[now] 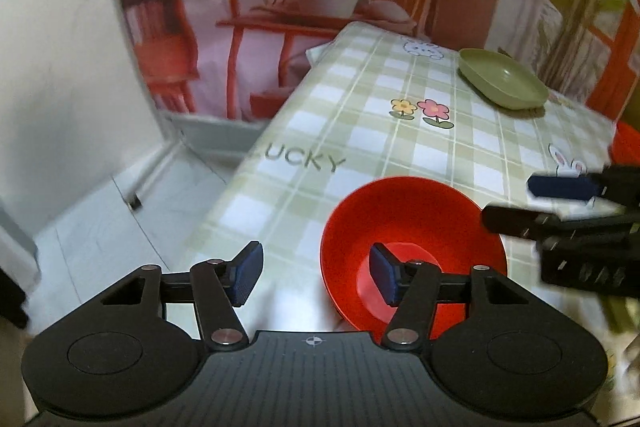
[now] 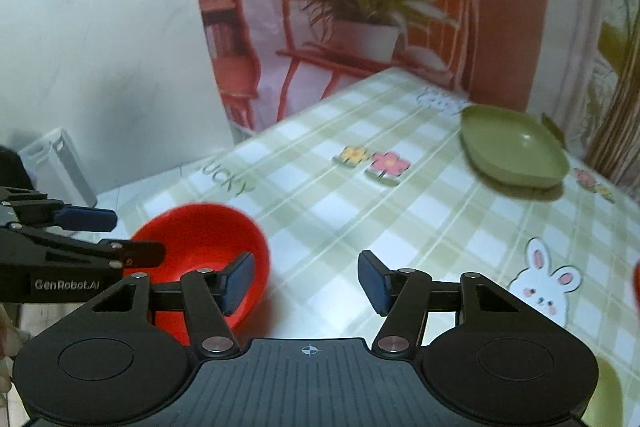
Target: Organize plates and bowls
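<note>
In the left wrist view, the left hand-held gripper (image 1: 316, 273) is spread wide with nothing between its blue pads (image 1: 245, 274). A red bowl (image 1: 412, 227) sits on the surface (image 1: 320, 131), which is covered by a green-checked cloth printed with flowers, rabbits and the word "LUCKY". One pad of the left hand-held gripper hangs over the bowl's inside and the other lies just outside its rim; whether either touches the bowl cannot be told. Beyond the red bowl, toward the far edge of the surface, lies a green plate (image 1: 502, 79), well apart from the bowl. The right hand-held gripper (image 1: 516, 201) enters from beside the red bowl, its two fingers apart and holding nothing. A sliver of another red thing (image 1: 626, 143) shows past it at the frame's edge.

In the right wrist view, the right hand-held gripper (image 2: 306, 279) is likewise spread, gripping nothing. One of its pads overlaps the red bowl (image 2: 208, 239), the other stands over bare cloth beside the bowl. The left hand-held gripper (image 2: 132, 233) reaches in at the bowl's opposite side, fingers parted. The green plate (image 2: 514, 147) lies far beyond the red bowl, near the back edge of the surface (image 2: 400, 227).
</note>
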{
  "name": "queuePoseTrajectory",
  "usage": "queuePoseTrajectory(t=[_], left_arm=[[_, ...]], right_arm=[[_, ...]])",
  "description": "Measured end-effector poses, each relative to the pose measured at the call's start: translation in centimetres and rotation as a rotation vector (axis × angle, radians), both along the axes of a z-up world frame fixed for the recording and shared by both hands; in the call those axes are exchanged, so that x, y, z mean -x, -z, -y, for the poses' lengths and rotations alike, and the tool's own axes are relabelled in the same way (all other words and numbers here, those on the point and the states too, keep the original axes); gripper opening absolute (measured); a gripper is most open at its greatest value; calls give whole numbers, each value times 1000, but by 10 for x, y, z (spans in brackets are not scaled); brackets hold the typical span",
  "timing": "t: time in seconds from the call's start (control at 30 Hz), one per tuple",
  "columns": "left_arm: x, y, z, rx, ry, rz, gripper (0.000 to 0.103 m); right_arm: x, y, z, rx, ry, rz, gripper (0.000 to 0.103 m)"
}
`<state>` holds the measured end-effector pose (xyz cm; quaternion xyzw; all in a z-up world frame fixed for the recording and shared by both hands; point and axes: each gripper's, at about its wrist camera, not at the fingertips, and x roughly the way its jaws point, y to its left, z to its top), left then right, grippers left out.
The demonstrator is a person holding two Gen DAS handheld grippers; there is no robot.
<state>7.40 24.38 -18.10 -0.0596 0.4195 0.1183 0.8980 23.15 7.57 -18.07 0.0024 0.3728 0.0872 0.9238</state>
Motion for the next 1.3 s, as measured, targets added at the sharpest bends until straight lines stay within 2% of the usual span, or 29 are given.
queuePoseTrajectory(t=[0.03,0.17,0.23,0.3,0.4,0.47,0.83,1.3], left_arm=[[1,2,-2,20,-12,4,54],[3,10,-2,68,-61,12,48],[4,14,2,80,-71,9,34],[4,16,5,84,-86,7,31],[6,19,9,94,-93,17,15],[8,19,12,81,-89,20,15],[13,12,21,83,-80,19,14],[-6,-20,68,61,42,74,14]], right_arm=[[-1,3,-2,-4,-5,-7,51],[-1,10,-8,-21,-12,-25,41],[0,12,-9,-29,-17,-30,35],[2,14,-11,-28,-25,-33,29],[4,15,-13,-30,-36,-37,17],[5,14,-12,-39,-42,-38,11],[18,5,-1,-84,-4,-11,10],[45,-25,59,-133,158,80,9]])
